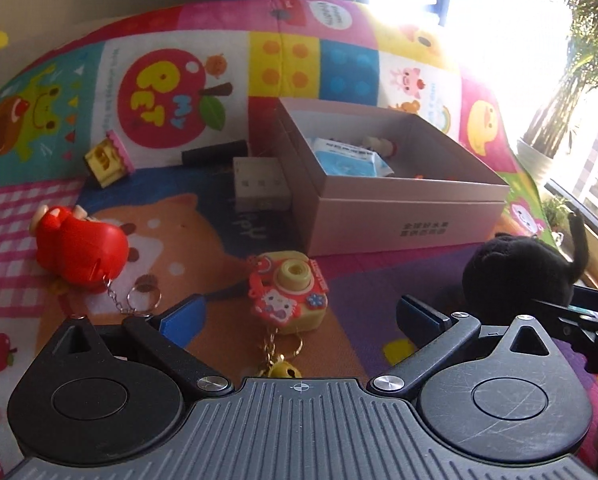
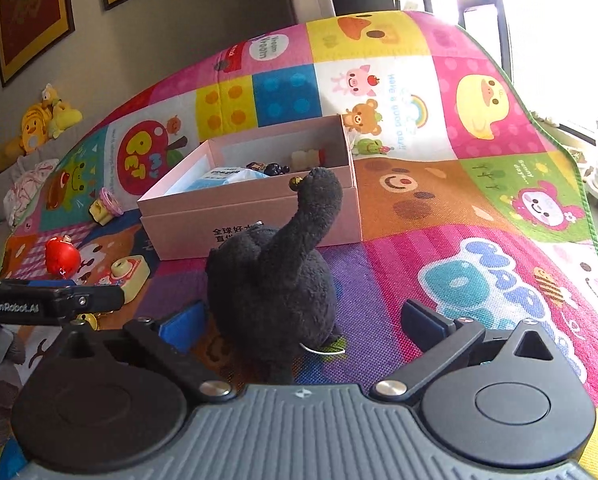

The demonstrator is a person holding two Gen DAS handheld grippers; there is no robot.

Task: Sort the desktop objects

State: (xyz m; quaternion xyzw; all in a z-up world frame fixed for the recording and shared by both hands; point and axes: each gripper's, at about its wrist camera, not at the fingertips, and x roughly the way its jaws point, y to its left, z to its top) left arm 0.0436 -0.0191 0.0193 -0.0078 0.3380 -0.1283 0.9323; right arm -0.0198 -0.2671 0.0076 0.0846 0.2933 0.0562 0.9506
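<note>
My left gripper [image 1: 299, 314] is open, its blue pads either side of a yellow and red toy camera keychain [image 1: 289, 292] on the play mat. My right gripper [image 2: 303, 326] is open around a black plush toy [image 2: 273, 280] that stands between its fingers; the plush also shows at the right in the left wrist view [image 1: 519, 272]. An open pink box [image 1: 399, 208] lies beyond, holding a blue tissue pack [image 1: 349, 158] and small toys; it also shows in the right wrist view [image 2: 259, 216].
A red figure keychain [image 1: 79, 252], a yellow house toy [image 1: 105, 160], a black tube [image 1: 215, 152] and a white block [image 1: 259, 184] lie on the colourful mat [image 1: 159, 220]. Plush toys [image 2: 43, 124] sit by the wall. A potted plant [image 1: 539, 156] stands at the window.
</note>
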